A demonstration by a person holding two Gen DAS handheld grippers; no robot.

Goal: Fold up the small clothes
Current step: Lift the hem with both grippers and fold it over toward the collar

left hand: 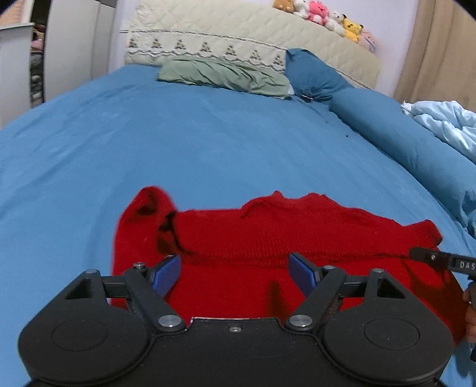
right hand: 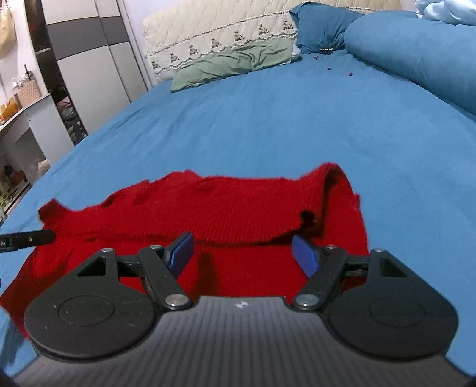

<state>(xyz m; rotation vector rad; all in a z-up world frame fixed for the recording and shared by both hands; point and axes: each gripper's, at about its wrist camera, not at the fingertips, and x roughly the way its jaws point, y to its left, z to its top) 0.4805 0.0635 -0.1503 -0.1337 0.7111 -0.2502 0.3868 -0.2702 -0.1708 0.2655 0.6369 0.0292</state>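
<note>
Red knitted sweater (left hand: 267, 235) lies spread on a bed covered by a blue sheet (left hand: 178, 134), at the near end of the bed, directly in front of both grippers. Its far portion is doubled back over the near portion, so a ribbed edge runs left to right across the middle. In the left wrist view a sleeve bunches up in a rumpled hump at the far left of the garment.

Left gripper (left hand: 235, 272) hovers over the near part of the sweater with its blue-padded fingers (left hand: 166, 274) spread wide apart, holding nothing. Right gripper (right hand: 241, 254) sits over the same garment (right hand: 226, 208), its blue pads also wide apart with only red knit visible between them. Each gripper's black finger tip shows at the edge of the other's view, close to the sweater's side.

Farther up the bed, a flat green pillow (left hand: 226, 74) rests against a cream quilted headboard (left hand: 238, 32). To its right lies a long blue bolster (left hand: 386, 125), with a pale blue crumpled blanket (left hand: 446, 122) beyond it at the far right. Plush toys (left hand: 321, 15) line the headboard's top. A wardrobe with grey and white doors (right hand: 89, 59) stands at the left.
</note>
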